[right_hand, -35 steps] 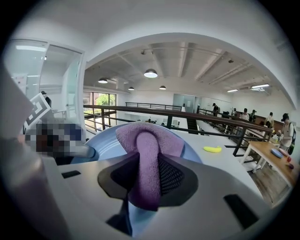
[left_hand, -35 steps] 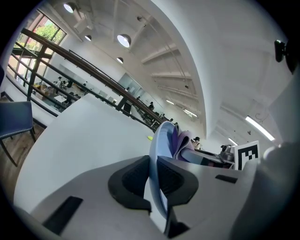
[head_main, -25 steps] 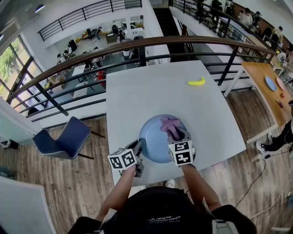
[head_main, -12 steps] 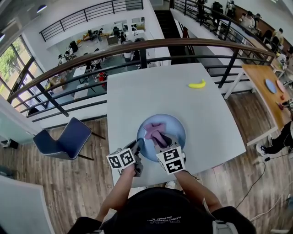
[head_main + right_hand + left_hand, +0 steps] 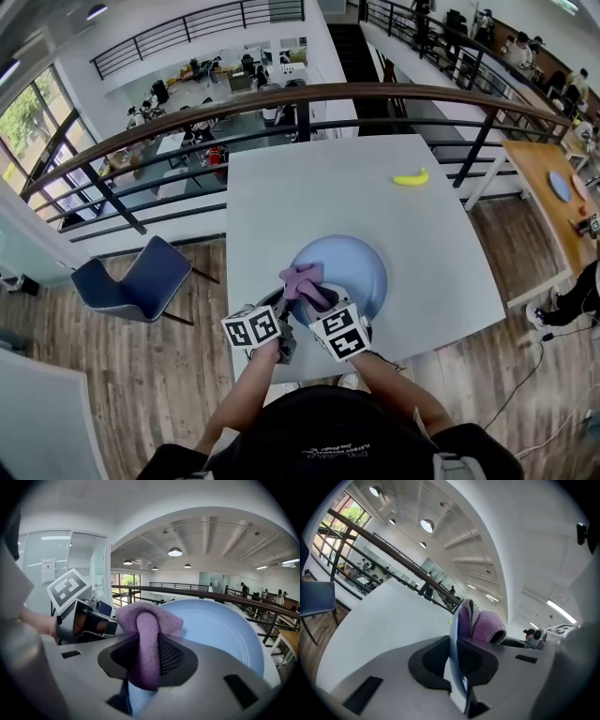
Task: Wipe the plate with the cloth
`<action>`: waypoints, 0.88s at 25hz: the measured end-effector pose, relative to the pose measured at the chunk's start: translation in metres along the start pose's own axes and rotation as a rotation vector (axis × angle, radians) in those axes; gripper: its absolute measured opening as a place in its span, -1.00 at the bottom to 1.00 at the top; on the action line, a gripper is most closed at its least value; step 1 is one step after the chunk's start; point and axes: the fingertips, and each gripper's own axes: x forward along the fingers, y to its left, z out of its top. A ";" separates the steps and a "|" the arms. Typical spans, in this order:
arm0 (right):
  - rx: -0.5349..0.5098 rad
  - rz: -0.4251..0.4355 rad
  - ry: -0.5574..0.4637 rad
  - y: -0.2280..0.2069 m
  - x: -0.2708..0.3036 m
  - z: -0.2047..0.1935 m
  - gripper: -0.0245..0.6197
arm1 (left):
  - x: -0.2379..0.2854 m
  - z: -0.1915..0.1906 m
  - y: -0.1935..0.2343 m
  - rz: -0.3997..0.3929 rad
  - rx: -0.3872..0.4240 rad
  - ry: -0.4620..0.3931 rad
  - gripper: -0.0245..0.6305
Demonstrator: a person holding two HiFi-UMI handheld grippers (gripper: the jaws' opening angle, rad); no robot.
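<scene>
A pale blue plate (image 5: 352, 267) lies near the front edge of the white table (image 5: 309, 192). My left gripper (image 5: 289, 314) is shut on the plate's near left rim; in the left gripper view the plate's rim (image 5: 453, 634) runs on edge between the jaws. My right gripper (image 5: 314, 298) is shut on a purple cloth (image 5: 302, 278), which rests on the plate's left part. In the right gripper view the cloth (image 5: 147, 634) is pinched between the jaws, with the plate (image 5: 220, 625) spreading beyond it and the left gripper (image 5: 77, 620) close on the left.
A yellow banana (image 5: 410, 177) lies at the table's far right. A dark railing (image 5: 281, 103) runs behind the table. A blue chair (image 5: 136, 281) stands on the wood floor at left. A wooden table (image 5: 553, 187) stands far right.
My right gripper has dragged the purple cloth from the plate's far right side across to its near left side. The left gripper has kept its hold on the rim.
</scene>
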 end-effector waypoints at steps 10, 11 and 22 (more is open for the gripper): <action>0.005 -0.051 0.022 -0.019 -0.006 -0.005 -0.58 | -0.006 0.000 0.003 0.007 0.003 -0.005 -0.80; 0.010 -0.061 0.024 -0.023 -0.007 -0.006 -0.58 | -0.006 0.001 0.003 0.010 0.006 -0.003 -0.80; 0.057 -0.216 0.037 -0.082 -0.026 -0.030 -0.58 | -0.004 0.003 0.003 0.009 0.019 -0.002 -0.79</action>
